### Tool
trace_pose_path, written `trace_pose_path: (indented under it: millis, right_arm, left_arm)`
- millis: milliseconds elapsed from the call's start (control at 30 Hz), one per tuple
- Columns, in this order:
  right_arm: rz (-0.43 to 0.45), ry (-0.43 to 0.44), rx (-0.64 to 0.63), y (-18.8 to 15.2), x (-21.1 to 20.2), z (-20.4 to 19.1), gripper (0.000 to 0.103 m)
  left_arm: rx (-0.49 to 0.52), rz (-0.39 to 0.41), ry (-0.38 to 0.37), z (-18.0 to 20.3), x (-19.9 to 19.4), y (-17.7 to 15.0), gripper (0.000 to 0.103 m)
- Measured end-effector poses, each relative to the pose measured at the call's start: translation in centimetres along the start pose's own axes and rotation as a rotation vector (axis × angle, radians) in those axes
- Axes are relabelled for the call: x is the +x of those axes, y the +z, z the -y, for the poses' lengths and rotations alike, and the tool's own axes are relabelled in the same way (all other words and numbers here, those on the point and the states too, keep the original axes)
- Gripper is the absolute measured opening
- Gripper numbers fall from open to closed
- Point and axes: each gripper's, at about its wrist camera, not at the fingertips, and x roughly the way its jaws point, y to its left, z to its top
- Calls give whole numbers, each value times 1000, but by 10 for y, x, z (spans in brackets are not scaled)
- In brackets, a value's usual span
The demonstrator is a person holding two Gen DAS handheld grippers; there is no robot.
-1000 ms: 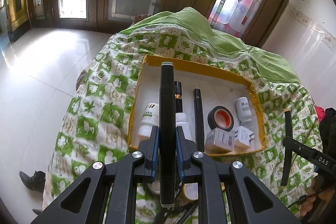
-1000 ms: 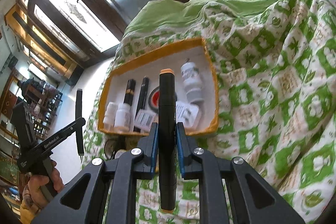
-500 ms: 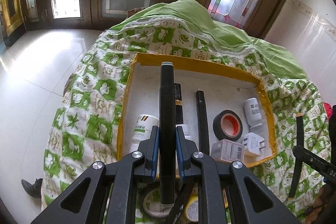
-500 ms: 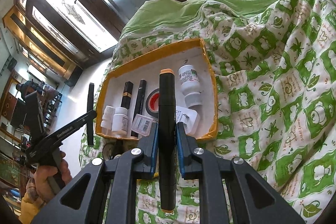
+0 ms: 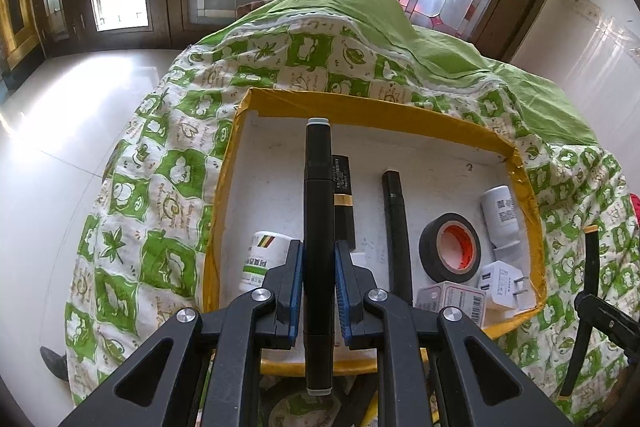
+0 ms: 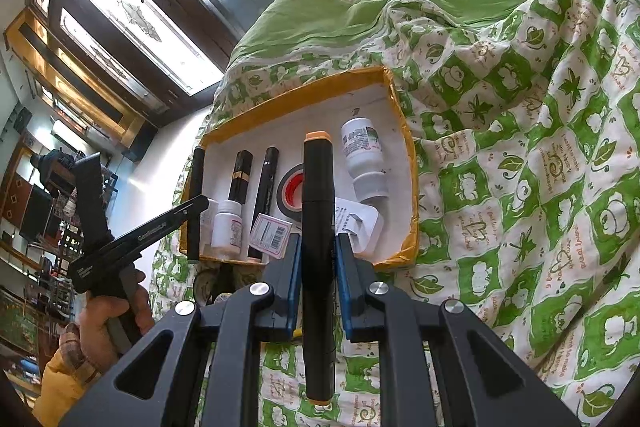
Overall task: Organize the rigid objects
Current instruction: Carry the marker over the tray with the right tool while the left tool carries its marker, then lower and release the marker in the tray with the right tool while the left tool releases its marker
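Change: in the left wrist view the box (image 5: 376, 115) now fills more of the frame and sits lower than a second ago; the left gripper (image 5: 318, 291) has come forward and down over the box's near left part. In the right wrist view the box (image 6: 304, 95) has barely shifted.
Meaning: my guess is that the grey-capped marker is close to being laid in the free white strip left of the lipstick; the right marker waits its turn.
Quilt: green and white quilt (image 5: 160, 163) under the box, filling the middle of both views.
Box: yellow-rimmed, white inside, centre of the left view; centre left of the right view.
Contents: tape roll (image 5: 450, 247), white bottles (image 5: 500, 215), charger (image 5: 502, 285), small carton (image 5: 452, 301), lipstick (image 5: 344, 195), a thin black pen (image 5: 396, 227).
Left gripper: closed tight on a black marker (image 5: 318, 227) with grey caps, which points up the frame above the box floor, not yet touching it as far as I can tell.
Right gripper (image 6: 318, 291): clamped on a black marker (image 6: 318, 227) with orange caps, lower centre, just short of the box's near rim.
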Motion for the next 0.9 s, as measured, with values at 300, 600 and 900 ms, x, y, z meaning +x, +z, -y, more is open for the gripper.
trace_pose_path:
  millis: [300, 600, 900]
  right_arm:
    - [-5, -9, -5, 6, 4, -1, 16]
    - [-9, -38, -26, 37, 28, -12, 16]
    - [8, -85, -135, 77, 68, -29, 16]
  left_arm:
    - [10, -2, 1, 1, 5, 3, 14]
    - [11, -11, 5, -2, 13, 6, 14]
    - [18, -14, 4, -7, 24, 7, 14]
